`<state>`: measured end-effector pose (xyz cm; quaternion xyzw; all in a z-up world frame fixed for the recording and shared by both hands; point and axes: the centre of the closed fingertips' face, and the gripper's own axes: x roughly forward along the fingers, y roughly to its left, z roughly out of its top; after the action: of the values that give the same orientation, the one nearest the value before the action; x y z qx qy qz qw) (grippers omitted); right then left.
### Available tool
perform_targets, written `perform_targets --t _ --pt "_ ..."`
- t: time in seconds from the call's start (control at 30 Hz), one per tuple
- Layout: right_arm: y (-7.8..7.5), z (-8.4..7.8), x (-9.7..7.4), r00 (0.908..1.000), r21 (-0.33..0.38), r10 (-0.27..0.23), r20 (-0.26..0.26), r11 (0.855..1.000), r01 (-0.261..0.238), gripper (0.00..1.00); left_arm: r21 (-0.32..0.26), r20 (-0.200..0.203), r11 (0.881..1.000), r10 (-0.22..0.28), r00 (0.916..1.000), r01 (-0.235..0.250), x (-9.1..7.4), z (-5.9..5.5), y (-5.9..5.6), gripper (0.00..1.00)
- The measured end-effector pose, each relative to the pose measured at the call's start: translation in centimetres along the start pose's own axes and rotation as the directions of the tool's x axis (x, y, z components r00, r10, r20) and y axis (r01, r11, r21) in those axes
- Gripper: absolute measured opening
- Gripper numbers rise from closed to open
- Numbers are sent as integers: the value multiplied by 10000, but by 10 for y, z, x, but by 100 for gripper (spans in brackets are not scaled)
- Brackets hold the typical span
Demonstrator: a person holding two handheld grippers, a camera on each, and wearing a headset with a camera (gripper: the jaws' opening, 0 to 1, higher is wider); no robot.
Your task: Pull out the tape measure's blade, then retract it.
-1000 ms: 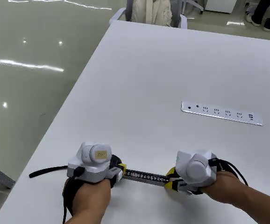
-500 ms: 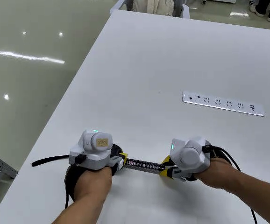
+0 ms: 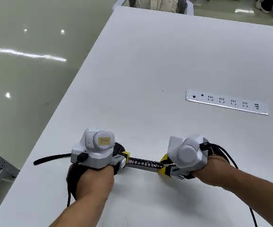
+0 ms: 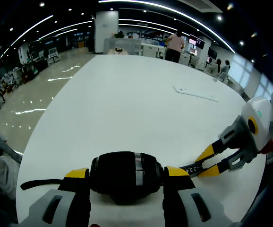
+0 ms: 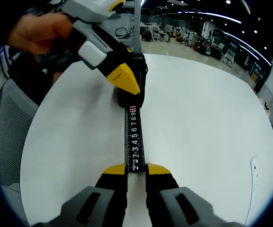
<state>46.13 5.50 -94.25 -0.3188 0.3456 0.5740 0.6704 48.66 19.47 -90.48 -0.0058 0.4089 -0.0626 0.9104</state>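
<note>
Head view: the tape measure (image 3: 118, 153) sits near the front edge of the white desk (image 3: 174, 61), clamped in the left tongs (image 3: 121, 161); its blade (image 3: 145, 164) spans a short gap to the right tongs (image 3: 165, 167), which pinch its free end; a power strip (image 3: 227, 101) lies well apart, farther back on the desk.

Left gripper view: the left tongs (image 4: 127, 172) are closed with a yellow-tipped jaw on either side of the tape measure's black case (image 4: 122, 182); at the right, the right tongs (image 4: 207, 163) are closed on the end of the blade (image 4: 193, 168).

Right gripper view: the right tongs (image 5: 136, 168) grip the blade (image 5: 135, 137) right at its tip; the printed numbers run to about nine or ten before the blade enters the case (image 5: 132, 85), which rests on the desk.

As for progress, the blade is out by only a short length; I cannot tell whether the pull is just starting or the retraction is nearly finished; at the least, the blade has yet to go fully back into the case, and the tip has yet to be let go.
</note>
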Motion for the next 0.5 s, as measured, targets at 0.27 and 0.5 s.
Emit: perform_targets --t 0.27,0.5 --pt "1 7 5 10000 -42 13 64 10000 -13 13 10 -11 10000 -8 10000 8 0 -1 0 58" --pt "1 11 8 9999 -67 7 110 10000 -6 13 7 -31 10000 -22 10000 22 0 -1 0 58"
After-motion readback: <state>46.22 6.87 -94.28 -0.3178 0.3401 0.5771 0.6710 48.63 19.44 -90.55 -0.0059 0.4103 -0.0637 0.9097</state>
